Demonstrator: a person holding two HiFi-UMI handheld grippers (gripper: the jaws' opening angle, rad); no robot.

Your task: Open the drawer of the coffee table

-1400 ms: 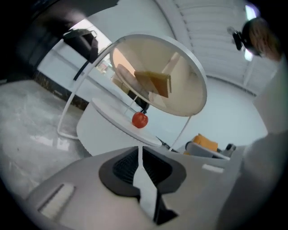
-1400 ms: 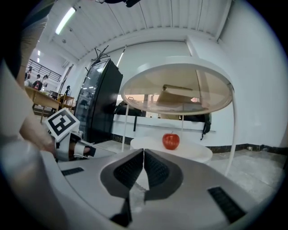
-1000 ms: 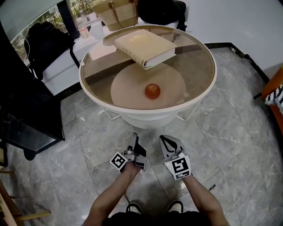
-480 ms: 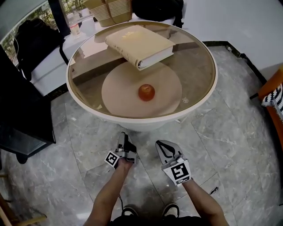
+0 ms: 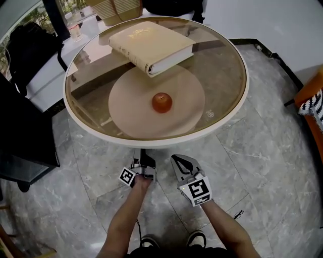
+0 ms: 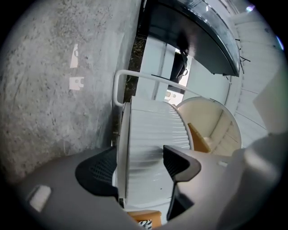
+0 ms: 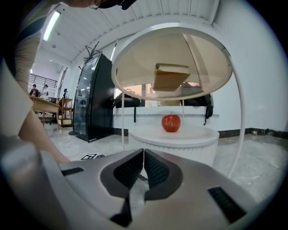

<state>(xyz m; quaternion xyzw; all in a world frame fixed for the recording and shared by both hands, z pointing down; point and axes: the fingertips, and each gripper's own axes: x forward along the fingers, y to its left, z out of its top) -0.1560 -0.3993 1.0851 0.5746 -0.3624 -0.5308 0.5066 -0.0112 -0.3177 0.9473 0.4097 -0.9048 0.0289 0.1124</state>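
Observation:
The round coffee table has a glass top with a cream rim (image 5: 243, 99). On the glass lies a cream book (image 5: 151, 44). Below it a red apple (image 5: 162, 102) sits on the white ribbed drum (image 7: 180, 143) that forms the table's base. My left gripper (image 5: 143, 155) reaches under the table's rim. It is open, turned on its side, and the drum's ribbed wall (image 6: 150, 134) fills the gap between its jaws; I cannot tell if it touches. My right gripper (image 5: 177, 162) is beside it on the right, shut and empty (image 7: 143, 155), pointing at the drum.
A thin white wire leg (image 6: 135, 77) of the table runs close to the left gripper. A black cabinet (image 5: 20, 126) stands at the left and an orange chair (image 5: 312, 103) at the right. A woven bag (image 5: 115, 8) is behind the table. The floor is grey marble.
Both grippers have moved forward toward the table's base. The left one now reaches under the rim. The table looms larger in the head view.

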